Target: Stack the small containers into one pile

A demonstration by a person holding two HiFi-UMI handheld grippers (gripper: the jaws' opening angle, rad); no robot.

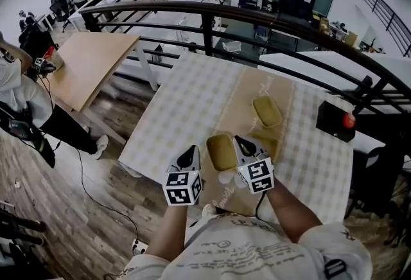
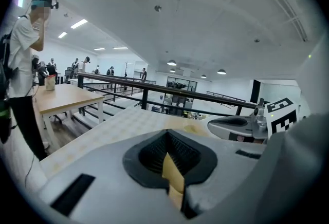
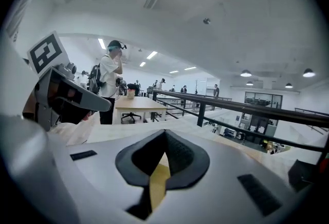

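Note:
An olive container (image 1: 222, 151) hangs just above the tan runner (image 1: 247, 89) of the checked table (image 1: 186, 99). My right gripper (image 1: 242, 142) is shut on its right rim, and a yellow strip shows between the right gripper's (image 3: 163, 141) closed pads. A second olive container (image 1: 267, 111) sits on the runner farther back and to the right. My left gripper (image 1: 191, 154) hovers just left of the held container, apart from it, its pads together. From the left gripper (image 2: 167, 135) view the right gripper (image 2: 235, 125) shows at the right.
A black box with a red knob (image 1: 338, 121) sits at the table's right edge. A dark railing (image 1: 212, 15) runs behind the table. A wooden table (image 1: 90, 67) and a standing person (image 1: 19, 105) are at the left.

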